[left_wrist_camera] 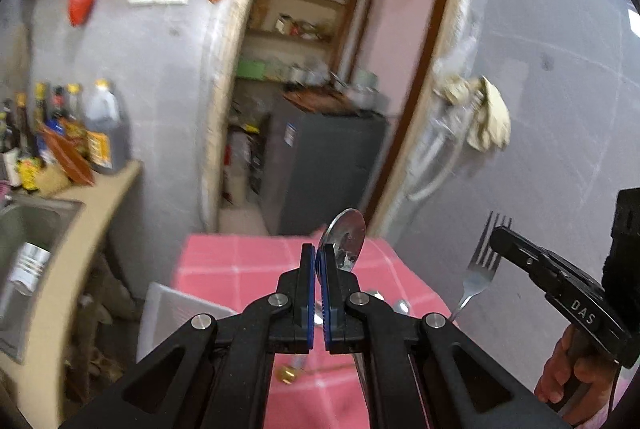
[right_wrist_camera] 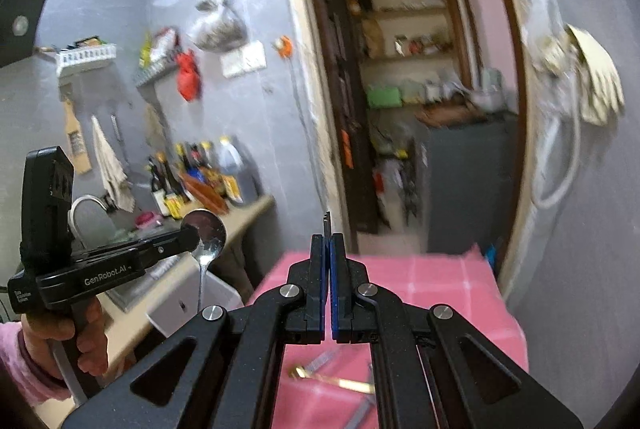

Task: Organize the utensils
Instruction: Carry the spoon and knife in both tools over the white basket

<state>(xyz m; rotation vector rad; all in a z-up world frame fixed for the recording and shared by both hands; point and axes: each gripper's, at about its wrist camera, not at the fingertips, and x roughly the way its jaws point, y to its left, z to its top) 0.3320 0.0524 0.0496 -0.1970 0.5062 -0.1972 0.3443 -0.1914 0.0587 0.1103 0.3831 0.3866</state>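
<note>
Clamping a spoon [left_wrist_camera: 344, 237] bowl-up, left gripper [left_wrist_camera: 319, 261] is lifting it clear of the pink-clothed table [left_wrist_camera: 240, 261] for sorting, while right gripper [right_wrist_camera: 330, 253] is pinching a fork [left_wrist_camera: 486, 257], tines up.

Pink checked table [right_wrist_camera: 448, 293] with scattered utensils [right_wrist_camera: 340, 381] on top.

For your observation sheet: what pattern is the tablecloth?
Pink tablecloth with pale grid lines; right wrist view.

Left tongs [left_wrist_camera: 319, 261] and right tongs [right_wrist_camera: 330, 249] both clamped, raised.
</note>
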